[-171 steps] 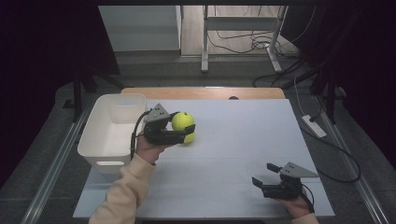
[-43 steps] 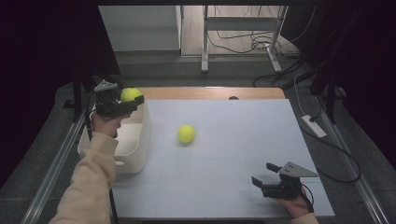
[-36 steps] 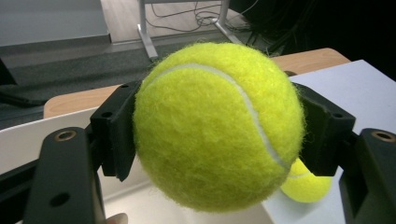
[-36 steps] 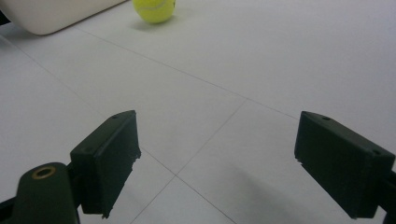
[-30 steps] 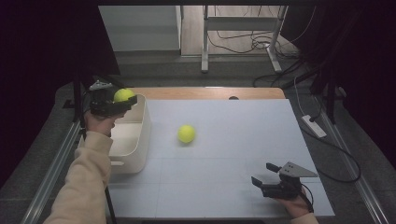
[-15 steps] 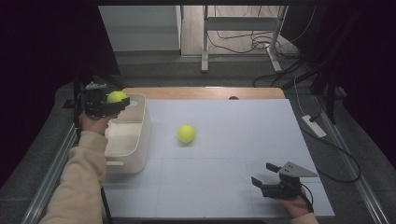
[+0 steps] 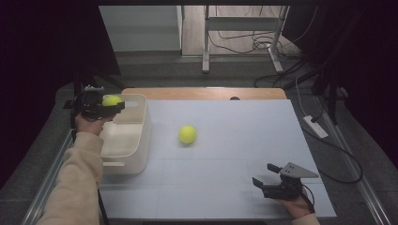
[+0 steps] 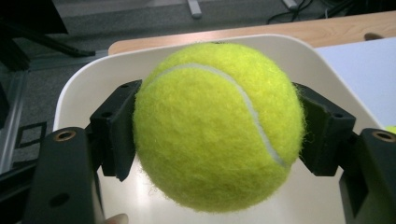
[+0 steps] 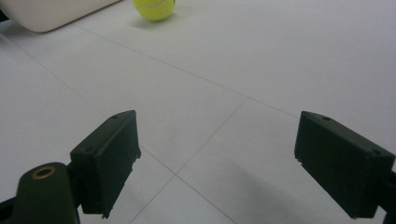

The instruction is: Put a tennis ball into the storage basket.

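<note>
My left gripper (image 7: 111,104) is shut on a yellow tennis ball (image 7: 111,100) and holds it above the far left corner of a white bin (image 7: 136,140). In the left gripper view the tennis ball (image 8: 217,126) sits squeezed between both black pads, with the white bin's rim (image 8: 93,70) curving behind it. A second tennis ball (image 7: 187,134) lies on the white table near its middle; it appears again (image 9: 154,9) at the top of the right gripper view. My right gripper (image 7: 262,179) rests open near the table's front right, nothing between its jaws (image 9: 217,163).
The white bin stands at the table's left edge, with a bit of its side (image 9: 51,14) in the right gripper view. A wooden strip (image 7: 206,93) runs along the table's far edge. Cables and a desk frame (image 7: 244,37) lie on the floor beyond.
My left gripper has carried the tennis ball further left and slightly down, toward the bin's far left corner. The right gripper and the loose ball have stayed put.
</note>
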A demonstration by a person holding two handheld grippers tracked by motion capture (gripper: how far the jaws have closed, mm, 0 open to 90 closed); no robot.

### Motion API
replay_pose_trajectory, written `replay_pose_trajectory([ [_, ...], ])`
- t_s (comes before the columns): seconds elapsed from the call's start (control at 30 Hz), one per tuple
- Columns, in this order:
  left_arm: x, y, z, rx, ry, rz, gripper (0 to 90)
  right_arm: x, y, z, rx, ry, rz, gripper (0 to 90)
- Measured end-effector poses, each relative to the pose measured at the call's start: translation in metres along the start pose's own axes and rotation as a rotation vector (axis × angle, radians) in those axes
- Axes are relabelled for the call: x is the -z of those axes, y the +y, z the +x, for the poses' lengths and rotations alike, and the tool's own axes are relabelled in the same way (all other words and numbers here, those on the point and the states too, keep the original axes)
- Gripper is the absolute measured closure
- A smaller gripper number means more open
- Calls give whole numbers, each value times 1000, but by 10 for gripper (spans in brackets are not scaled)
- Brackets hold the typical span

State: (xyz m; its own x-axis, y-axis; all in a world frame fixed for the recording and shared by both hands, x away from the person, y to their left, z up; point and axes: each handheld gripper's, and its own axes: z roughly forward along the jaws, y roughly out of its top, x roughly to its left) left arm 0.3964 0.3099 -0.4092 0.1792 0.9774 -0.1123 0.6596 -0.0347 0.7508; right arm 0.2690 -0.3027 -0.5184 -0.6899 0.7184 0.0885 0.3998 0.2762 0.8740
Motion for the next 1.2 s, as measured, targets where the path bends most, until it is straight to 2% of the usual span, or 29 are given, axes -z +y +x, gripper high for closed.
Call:
replay_pose_trajectory([
  [0.2, -6, -3, 3, -4, 13, 40, 268, 0, 0, 0, 3, -2, 1, 136],
  [0.77, -17, -7, 8, -13, 39, 111, 267, 0, 0, 0, 3, -3, 1, 136],
  [1.17, -24, -8, 3, -45, 51, 166, 266, 0, 0, 0, 4, -2, 1, 136],
  [1.2, -24, -7, 3, -57, 55, 172, 266, 0, 0, 0, 4, -2, 1, 136],
])
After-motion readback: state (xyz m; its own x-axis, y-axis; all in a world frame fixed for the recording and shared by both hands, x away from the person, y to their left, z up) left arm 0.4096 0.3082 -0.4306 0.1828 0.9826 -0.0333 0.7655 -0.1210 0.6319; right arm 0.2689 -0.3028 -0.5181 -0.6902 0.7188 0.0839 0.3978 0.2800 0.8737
